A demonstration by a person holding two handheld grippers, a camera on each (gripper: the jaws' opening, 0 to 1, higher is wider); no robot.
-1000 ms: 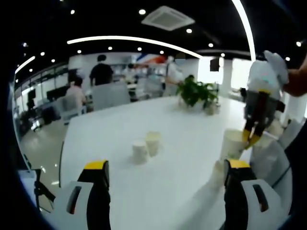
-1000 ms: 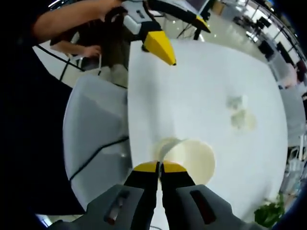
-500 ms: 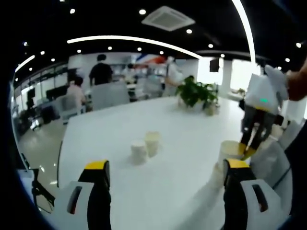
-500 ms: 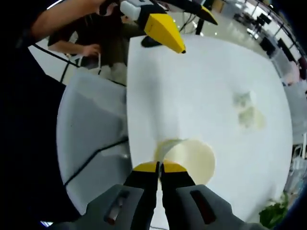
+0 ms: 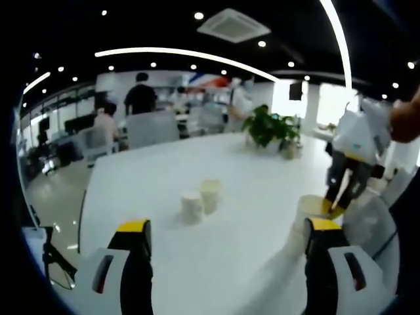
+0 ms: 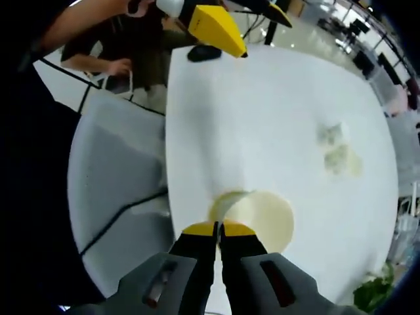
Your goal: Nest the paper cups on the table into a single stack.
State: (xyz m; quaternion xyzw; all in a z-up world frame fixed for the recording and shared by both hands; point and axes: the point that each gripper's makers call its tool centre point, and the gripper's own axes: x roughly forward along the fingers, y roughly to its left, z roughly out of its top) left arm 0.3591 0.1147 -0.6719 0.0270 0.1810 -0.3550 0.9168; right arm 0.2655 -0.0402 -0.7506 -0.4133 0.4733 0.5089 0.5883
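Note:
My right gripper (image 6: 218, 228) is shut on the rim of a cream paper cup (image 6: 261, 220), gripping its wall from above over the near edge of the white table (image 6: 262, 111). In the left gripper view that cup (image 5: 307, 209) hangs at the right under the right gripper (image 5: 331, 210). Two more paper cups (image 5: 191, 205) (image 5: 210, 194) stand side by side mid-table, also visible as two small cups (image 6: 338, 147) in the right gripper view. My left gripper (image 5: 228, 230) is open, its jaws wide apart and holding nothing. One of its yellow fingers (image 6: 213, 26) enters the right gripper view at the top.
A grey chair (image 6: 111, 190) stands against the table edge beside the held cup. A potted plant (image 5: 269, 126) sits at the table's far end. People and more chairs are in the background (image 5: 139, 98). A person's hand (image 6: 118, 65) rests beyond the chair.
The right gripper has carried its cup a little lower, toward the table. The left gripper stays open and has barely moved. The two mid-table cups have not moved.

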